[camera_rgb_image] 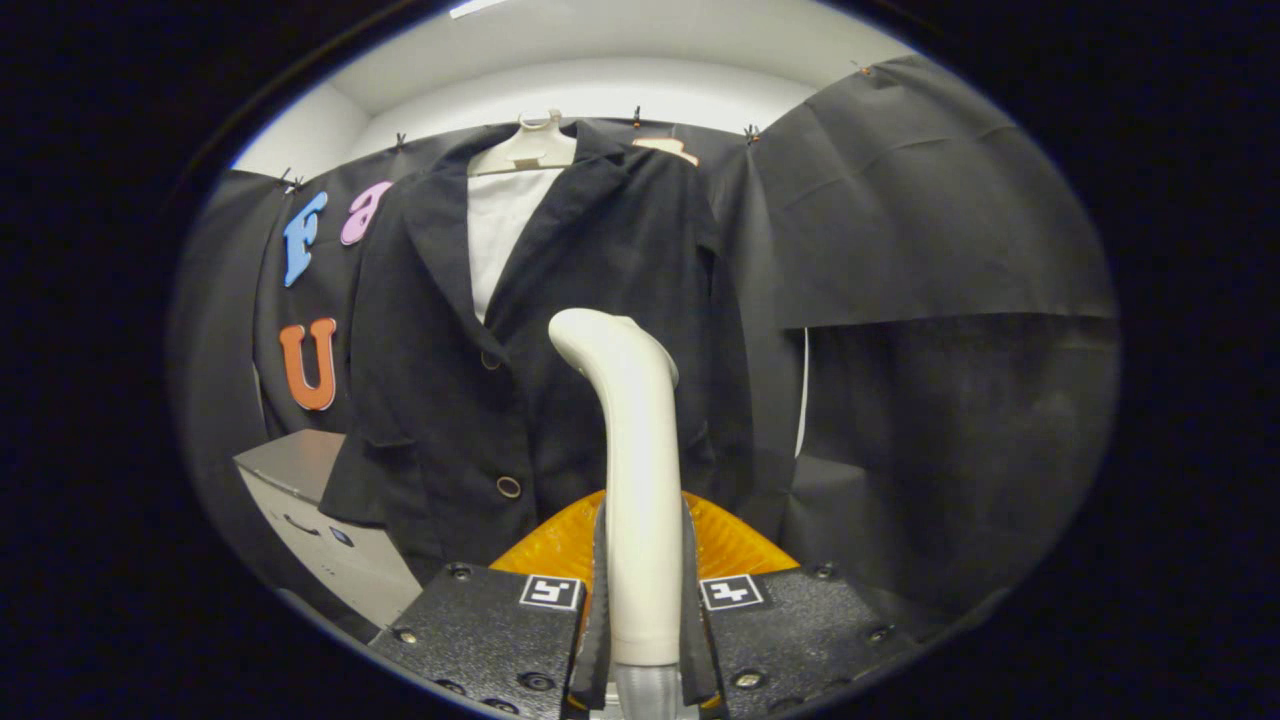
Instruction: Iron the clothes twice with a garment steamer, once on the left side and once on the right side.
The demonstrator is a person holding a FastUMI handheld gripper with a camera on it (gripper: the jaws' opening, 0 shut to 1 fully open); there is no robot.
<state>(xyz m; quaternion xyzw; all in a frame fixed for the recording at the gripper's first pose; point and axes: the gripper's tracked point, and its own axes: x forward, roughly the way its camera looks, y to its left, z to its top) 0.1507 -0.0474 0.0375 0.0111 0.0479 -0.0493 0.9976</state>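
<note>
We see the gripper (642, 600) with its two black fingers (598, 600) pinching the cream handle of the steamer (632, 440). Both pads press on the handle's sides, low down near where it narrows to a grey neck.

The handle stands upright between the fingers. It rises ahead of them and bends over at the top toward the jacket (560, 350).

Jacket: dark, hung on a pale hanger (527, 148) against the black cloth wall. It sits just beyond the steamer, front facing us. Lapels lie open over a white shirt (500, 235) at the neck. We count two round buttons on the front, the lower one (508, 487) beside the handle, ringed in a light tone. A flap pocket shows on the side nearest the grey box.

We cannot tell whether the steamer head touches the cloth; the bent tip overlaps the jacket front around mid-height, close to the centre line.

An orange ribbed thing (560, 545) shows behind the fingers, on both sides of the handle, low against the jacket hem.

A grey box (320, 520) with dark marks on its face stands below the jacket's sleeve, off to one side of the gripper.
</note>
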